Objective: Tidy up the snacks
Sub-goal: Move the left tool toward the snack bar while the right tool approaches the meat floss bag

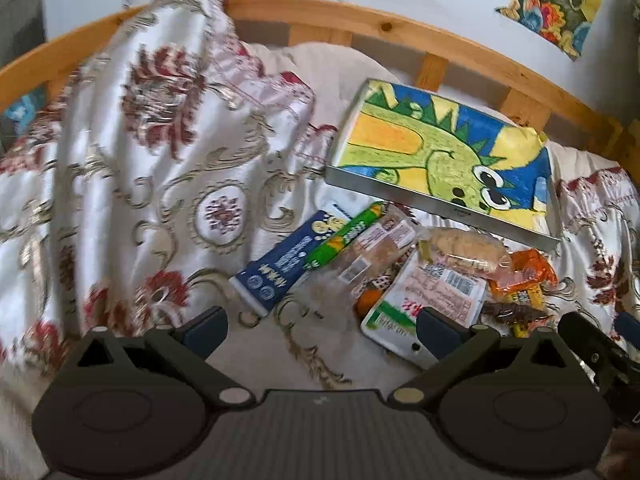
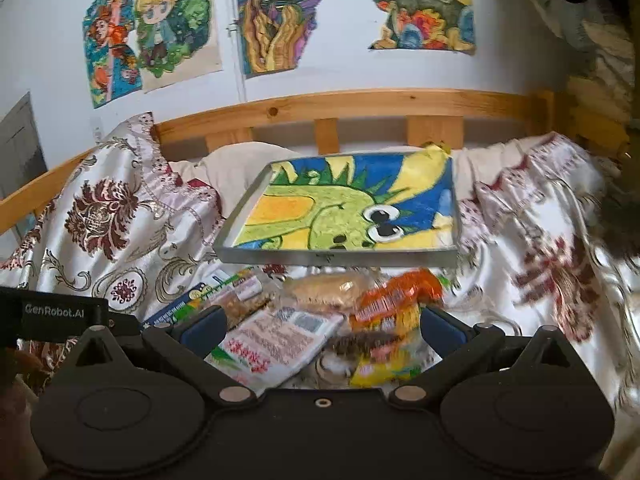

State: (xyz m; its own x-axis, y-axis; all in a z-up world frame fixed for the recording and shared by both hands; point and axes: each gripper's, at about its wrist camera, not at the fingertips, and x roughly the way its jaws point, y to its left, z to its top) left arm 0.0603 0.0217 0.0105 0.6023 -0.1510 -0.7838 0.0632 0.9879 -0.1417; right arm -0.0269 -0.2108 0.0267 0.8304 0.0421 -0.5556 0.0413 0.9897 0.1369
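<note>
Both tongs gape wide; right tongs (image 2: 322, 330) sit nearer the snack pile (image 2: 320, 320), tray (image 2: 336, 258) just beyond; left tongs (image 1: 322, 330) alongside.

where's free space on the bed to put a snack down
Bare patterned bedspread lies left of the blue packet, and also right of the orange wrapper. The dinosaur tray holds no snacks. The snack pile in front of the tray is crowded.
</note>
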